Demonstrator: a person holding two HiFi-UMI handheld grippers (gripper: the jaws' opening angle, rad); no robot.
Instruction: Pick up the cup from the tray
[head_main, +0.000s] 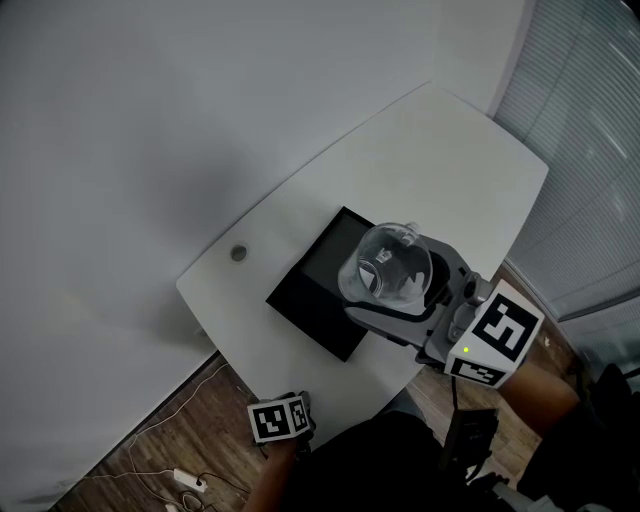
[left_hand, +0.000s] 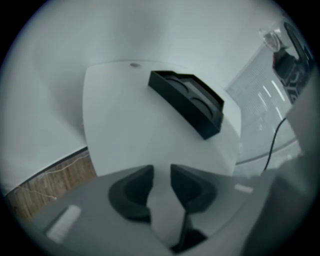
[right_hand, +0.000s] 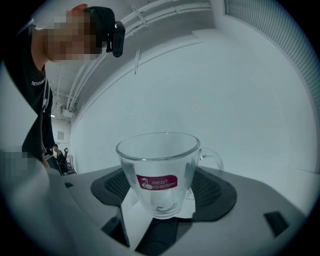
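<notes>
A clear glass cup (head_main: 385, 265) with a red label hangs above the near end of the black tray (head_main: 310, 290), off its surface. My right gripper (head_main: 395, 290) is shut on it from the right. In the right gripper view the cup (right_hand: 160, 172) stands upright between the dark pads (right_hand: 212, 192), handle to the right, with my right gripper (right_hand: 162, 202) pointing level at a white wall. My left gripper (head_main: 280, 420) is low at the table's near edge. In the left gripper view my left gripper (left_hand: 161, 185) is open with nothing between its jaws, and the tray (left_hand: 192, 102) lies beyond it with two round recesses showing.
The white table (head_main: 430, 160) carries a small round grommet (head_main: 238, 253) near its left edge. Cables and a power strip (head_main: 185, 480) lie on the wooden floor below. Window blinds (head_main: 590, 150) run along the right. The person (right_hand: 40, 100) shows at the left of the right gripper view.
</notes>
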